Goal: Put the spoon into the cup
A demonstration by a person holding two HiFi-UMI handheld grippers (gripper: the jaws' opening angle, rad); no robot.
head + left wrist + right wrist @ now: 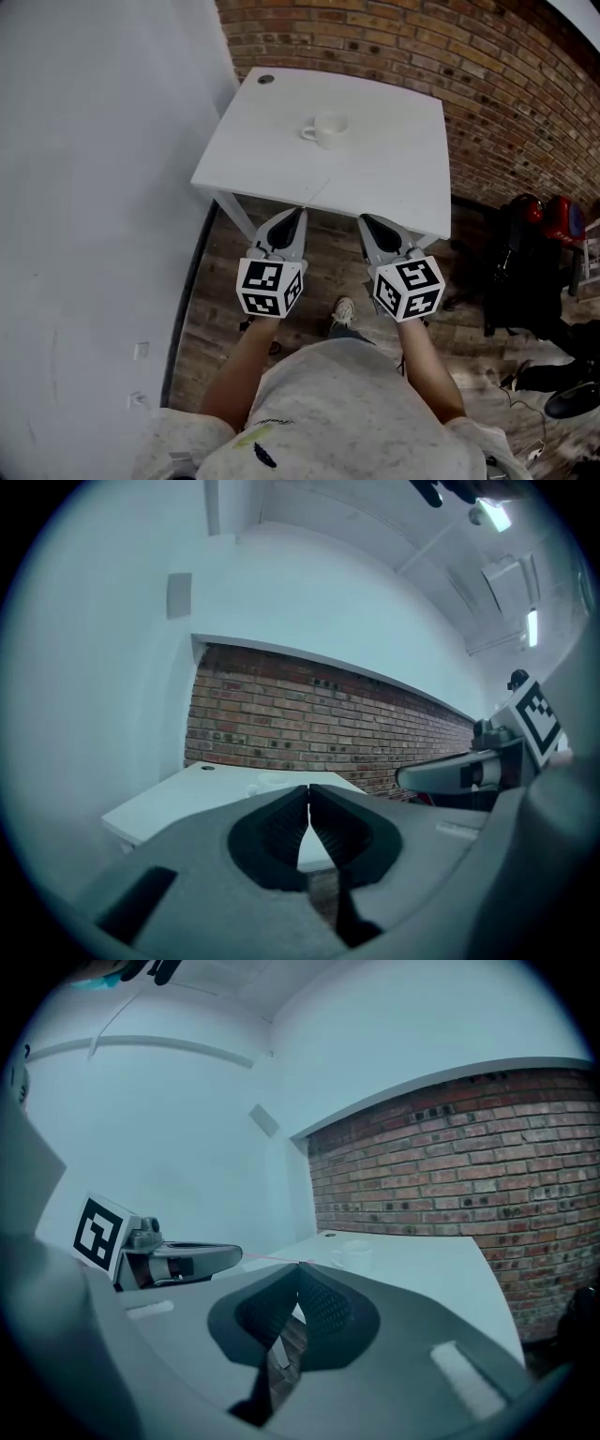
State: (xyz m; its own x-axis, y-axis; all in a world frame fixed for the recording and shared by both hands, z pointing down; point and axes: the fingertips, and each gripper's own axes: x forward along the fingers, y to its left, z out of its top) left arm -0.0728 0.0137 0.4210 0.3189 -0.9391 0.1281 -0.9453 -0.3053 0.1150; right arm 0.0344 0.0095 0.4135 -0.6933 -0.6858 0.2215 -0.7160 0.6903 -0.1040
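Observation:
A white cup [328, 129] stands on the white table [394, 178], handle to the left; it also shows small in the left gripper view [270, 781] and the right gripper view [354, 1252]. A thin pale spoon [316, 192] lies near the table's front edge, seen as a faint pinkish line [270, 1258] in the right gripper view. My left gripper [299, 215] and right gripper [363, 219] hang side by side just short of that edge, below table height. Both are shut with nothing between the jaws [307, 791] [299, 1269].
A small dark round fitting [265, 80] sits at the table's far left corner. A brick wall [487, 66] runs behind and to the right, a white wall [94, 187] on the left. Dark and red bags [534, 248] lie on the wooden floor at right.

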